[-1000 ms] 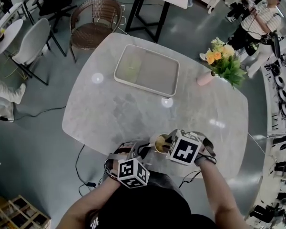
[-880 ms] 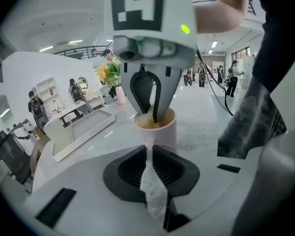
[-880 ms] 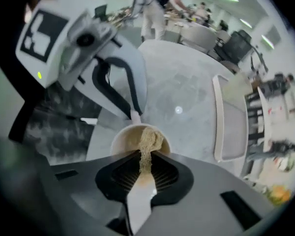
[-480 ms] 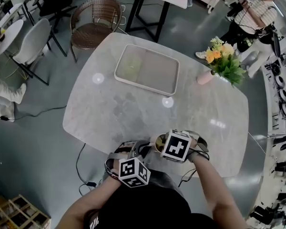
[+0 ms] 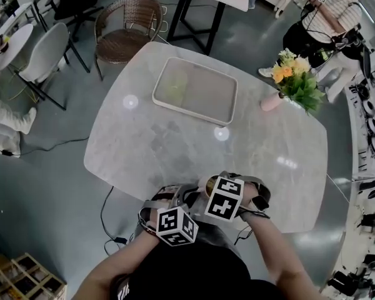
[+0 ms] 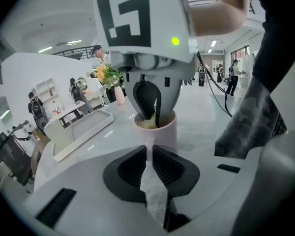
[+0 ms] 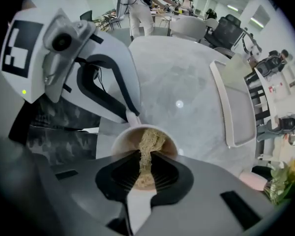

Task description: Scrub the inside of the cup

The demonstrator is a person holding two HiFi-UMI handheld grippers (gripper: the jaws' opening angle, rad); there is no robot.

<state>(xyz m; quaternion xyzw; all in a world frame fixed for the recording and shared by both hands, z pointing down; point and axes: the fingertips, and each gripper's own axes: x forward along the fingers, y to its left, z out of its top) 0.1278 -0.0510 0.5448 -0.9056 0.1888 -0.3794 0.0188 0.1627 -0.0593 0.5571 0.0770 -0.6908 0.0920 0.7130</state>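
Sinking deeper into the cup (image 7: 119,140), the right gripper (image 7: 146,168) is scrubbing with the scrubber (image 7: 148,144) pinched in its fingers (image 7: 169,176); left gripper (image 6: 148,154) fingers (image 6: 174,171) are clamping the rim

The left forearm (image 5: 115,269) and right forearm (image 5: 281,255) reach forward side by side. The left gripper (image 6: 148,150) slants downward, its fingers (image 6: 130,168) pinching the cup (image 7: 119,136) by its rim. The right gripper (image 7: 146,155) points straight down, clamped on a fibrous scrubber (image 7: 148,141).
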